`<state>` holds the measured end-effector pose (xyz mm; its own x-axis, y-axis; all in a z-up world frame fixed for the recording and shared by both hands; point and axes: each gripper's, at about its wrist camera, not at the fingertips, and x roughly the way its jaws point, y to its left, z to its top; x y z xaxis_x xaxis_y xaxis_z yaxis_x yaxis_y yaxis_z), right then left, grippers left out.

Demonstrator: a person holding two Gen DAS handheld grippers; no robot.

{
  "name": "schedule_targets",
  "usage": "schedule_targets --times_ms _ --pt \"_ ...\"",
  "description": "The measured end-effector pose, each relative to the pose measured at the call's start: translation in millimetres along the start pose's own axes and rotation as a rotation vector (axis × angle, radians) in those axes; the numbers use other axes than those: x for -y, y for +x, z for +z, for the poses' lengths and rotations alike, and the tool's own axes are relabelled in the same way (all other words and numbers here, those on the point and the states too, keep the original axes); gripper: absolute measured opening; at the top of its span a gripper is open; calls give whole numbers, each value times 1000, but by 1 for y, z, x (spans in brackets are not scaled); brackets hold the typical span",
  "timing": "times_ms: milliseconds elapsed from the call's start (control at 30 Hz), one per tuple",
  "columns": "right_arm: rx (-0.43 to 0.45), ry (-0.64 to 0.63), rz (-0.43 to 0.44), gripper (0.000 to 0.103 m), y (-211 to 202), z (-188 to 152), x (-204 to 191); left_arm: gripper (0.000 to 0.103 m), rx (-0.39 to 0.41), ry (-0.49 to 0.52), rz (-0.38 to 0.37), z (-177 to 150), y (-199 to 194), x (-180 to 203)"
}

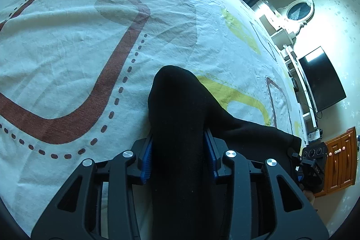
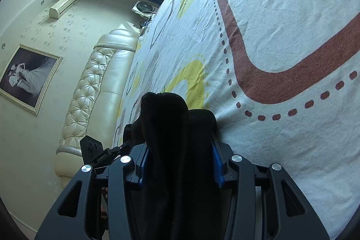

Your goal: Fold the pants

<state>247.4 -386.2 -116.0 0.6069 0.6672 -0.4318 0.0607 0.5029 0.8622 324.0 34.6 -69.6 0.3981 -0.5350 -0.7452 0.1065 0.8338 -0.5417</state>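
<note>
Here, closest to each lens, a thick wad of black cloth fills the gap between blue-padded fingers. The left gripper (image 1: 178, 159) pinches the pants (image 1: 177, 109) with both pads against the fabric, and the right gripper (image 2: 180, 163) clamps its own bunch of the same garment (image 2: 166, 125) in the same way. Neither claw is spread free or pressed fully together, because the cloth keeps the fingers apart.

In the left wrist view the black fabric runs sideways from one bunch to the other, where the second tool's body (image 1: 313, 161) shows at the right edge. The garment therefore seems to hang between the two hands, just above the bedsheet (image 1: 67, 48) rather than laid flat on it.

The step in hand looks like carrying a held edge across for a fold. To do it well, both grips should stay firm, the hands should travel together and level so the span between them stays taut, and the cloth should be lowered evenly onto the sheet before either hand lets go. Uneven release would likely leave a twisted crease.

Farther off stand the padded headboard (image 2: 99, 87), a framed picture (image 2: 27, 75) and a dark screen (image 1: 321, 80).
</note>
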Motion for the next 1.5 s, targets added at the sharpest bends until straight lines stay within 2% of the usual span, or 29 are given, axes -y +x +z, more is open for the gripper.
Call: schedule_targets --times_ms 67,167,200,267,367,467,700,833,933,1000,1033,1100,1167,1233,1367,1500 --pt "1 20 12 50 -3 0 0 53 -9 -20 -58 -2 -4 -5" --pt "-1 42 38 64 -12 -5 -3 65 -5 -65 -112 -12 -18 -17" --pt "-3 47 49 68 -17 -8 -3 66 1 -74 -120 -18 -25 -21" --pt "-5 47 46 70 -28 -15 -4 67 6 -82 -131 -33 -37 -29" --pt "-8 56 38 71 -43 -29 -1 71 14 -119 -163 -60 -56 -42" --pt "-25 78 48 71 -52 -45 2 71 19 -165 -186 -87 -72 -52" --pt "-114 21 15 75 -47 -80 -15 73 -13 -163 -199 -135 -89 -45" --pt "-112 0 -19 75 -42 -85 -21 75 -37 -148 -208 -145 -85 -30" --pt "-113 1 -59 68 -38 -86 -22 75 -55 -132 -218 -145 -76 -17" --pt "-110 -18 -97 58 -35 -88 -25 75 -60 -122 -211 -149 -69 -10" --pt "-104 -25 -105 57 -35 -90 -23 68 -60 -115 -201 -150 -67 -8" --pt "-93 -27 -100 51 -36 -90 -21 61 -55 -95 -160 -150 -64 -4" --pt "-86 -24 -93 48 -36 -90 -19 53 -46 -97 -151 -150 -65 -5" --pt "-82 -21 -90 47 -36 -90 -18 50 -39 -105 -144 -150 -65 -6" --pt "-79 -12 -87 45 -38 -92 -14 47 -29 -88 -106 -149 -68 0" --pt "-76 -2 -77 44 -43 -93 -8 44 -34 -104 -101 -150 -70 0"
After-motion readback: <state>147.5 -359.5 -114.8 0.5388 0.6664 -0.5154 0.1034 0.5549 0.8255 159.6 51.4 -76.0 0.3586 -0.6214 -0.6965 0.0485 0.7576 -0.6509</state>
